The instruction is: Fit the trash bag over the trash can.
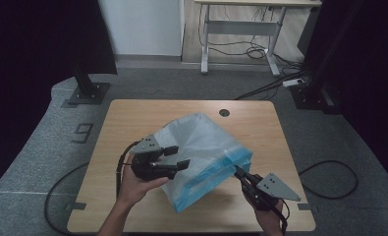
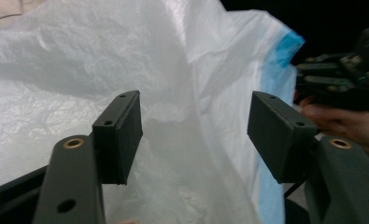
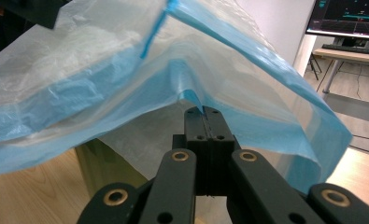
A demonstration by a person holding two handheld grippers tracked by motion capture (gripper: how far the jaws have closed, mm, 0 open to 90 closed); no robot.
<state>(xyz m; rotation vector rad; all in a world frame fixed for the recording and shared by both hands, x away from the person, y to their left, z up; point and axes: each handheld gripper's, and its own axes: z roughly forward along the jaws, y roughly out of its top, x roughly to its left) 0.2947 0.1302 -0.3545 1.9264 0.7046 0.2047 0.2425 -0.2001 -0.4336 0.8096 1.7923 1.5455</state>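
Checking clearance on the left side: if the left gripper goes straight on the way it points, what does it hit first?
Most likely the white plastic bag: the left gripper has its jaws open with the bag's film directly ahead and between them. How far off the film is, the picture does not tell.

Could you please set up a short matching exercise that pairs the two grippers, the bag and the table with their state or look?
1. left gripper
2. right gripper
3. plastic bag
4. table

a. light wood top
b. fingers apart, bag film ahead
c. translucent white with blue edge
d. fingers pinched on the blue edge

Pairs: 1-b, 2-d, 3-c, 4-a
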